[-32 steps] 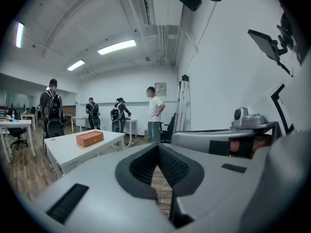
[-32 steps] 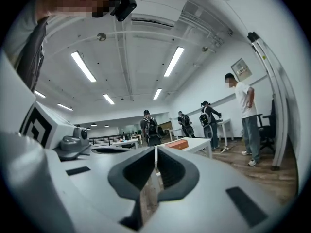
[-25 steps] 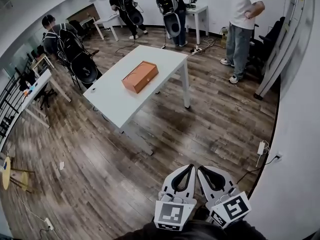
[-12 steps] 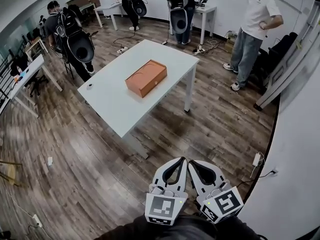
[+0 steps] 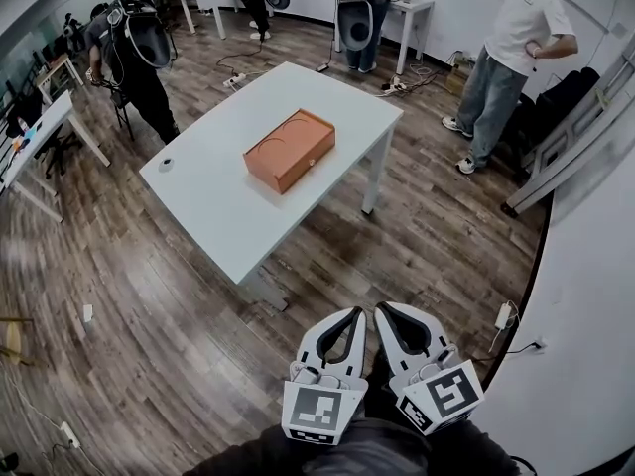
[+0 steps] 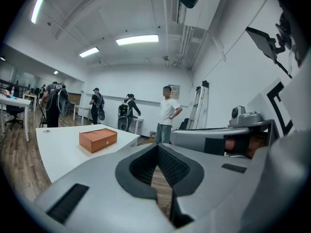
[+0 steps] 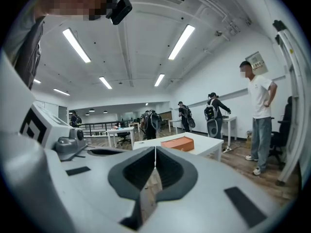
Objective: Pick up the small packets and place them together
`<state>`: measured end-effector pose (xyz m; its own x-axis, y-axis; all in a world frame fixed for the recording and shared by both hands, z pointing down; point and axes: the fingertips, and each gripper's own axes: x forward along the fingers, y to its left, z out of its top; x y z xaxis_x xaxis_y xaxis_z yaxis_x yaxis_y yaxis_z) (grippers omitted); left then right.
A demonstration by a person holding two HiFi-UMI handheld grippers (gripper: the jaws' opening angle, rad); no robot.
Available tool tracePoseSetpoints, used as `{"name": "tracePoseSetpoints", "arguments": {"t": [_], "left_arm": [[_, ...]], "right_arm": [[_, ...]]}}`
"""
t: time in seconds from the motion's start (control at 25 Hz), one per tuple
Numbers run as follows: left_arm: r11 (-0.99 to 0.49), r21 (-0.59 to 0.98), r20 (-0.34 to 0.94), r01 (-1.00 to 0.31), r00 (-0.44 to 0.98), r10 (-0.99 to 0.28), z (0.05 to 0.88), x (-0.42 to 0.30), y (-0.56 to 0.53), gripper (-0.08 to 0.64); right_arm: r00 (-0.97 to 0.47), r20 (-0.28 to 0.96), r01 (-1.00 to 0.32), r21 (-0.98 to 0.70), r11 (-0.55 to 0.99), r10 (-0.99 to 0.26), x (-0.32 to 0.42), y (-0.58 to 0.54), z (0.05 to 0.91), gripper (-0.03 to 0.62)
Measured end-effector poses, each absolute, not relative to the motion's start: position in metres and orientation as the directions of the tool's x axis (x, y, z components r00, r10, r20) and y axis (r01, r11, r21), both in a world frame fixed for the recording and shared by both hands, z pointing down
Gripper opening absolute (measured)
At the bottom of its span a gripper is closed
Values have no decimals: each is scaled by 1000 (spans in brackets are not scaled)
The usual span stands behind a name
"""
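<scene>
No small packets show in any view. An orange box (image 5: 290,150) lies shut on the white table (image 5: 213,201) ahead; it also shows as the orange box (image 6: 98,139) in the left gripper view and the orange box (image 7: 177,142) in the right gripper view. My left gripper (image 5: 355,313) and right gripper (image 5: 382,308) hang side by side close to my body, over the wooden floor, well short of the table. Both are shut with nothing between the jaws, as the left gripper (image 6: 156,144) and right gripper (image 7: 155,148) show in their own views.
A small round object (image 5: 167,164) sits near the table's left edge. A person in a white shirt (image 5: 516,38) stands at the right back. Others with backpacks (image 5: 354,13) stand by far desks. A power strip and cable (image 5: 501,315) lie by the right wall.
The table and orange box have come nearer and shifted slightly in the head view as I walk toward them. Both grippers stay shut and side by side.
</scene>
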<state>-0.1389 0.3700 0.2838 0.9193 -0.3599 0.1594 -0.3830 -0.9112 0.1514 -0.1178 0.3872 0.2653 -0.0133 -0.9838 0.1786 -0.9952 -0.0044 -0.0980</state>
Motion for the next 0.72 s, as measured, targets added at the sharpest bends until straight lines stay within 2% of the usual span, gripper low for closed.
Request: {"name": "tracePoseSetpoints", "arguments": {"t": [0.32,0.72], "left_arm": [[-878,121,190,-463,879,-437,291,-105,330,-3],[-835,85,247,-544,823,-511,301,7,293,-3]], "right_arm": [[-78,144,-993,-95,64,-987,-76,344,271,6],[-168,144,-977,-152,146,-975,41,306,282,5]]}}
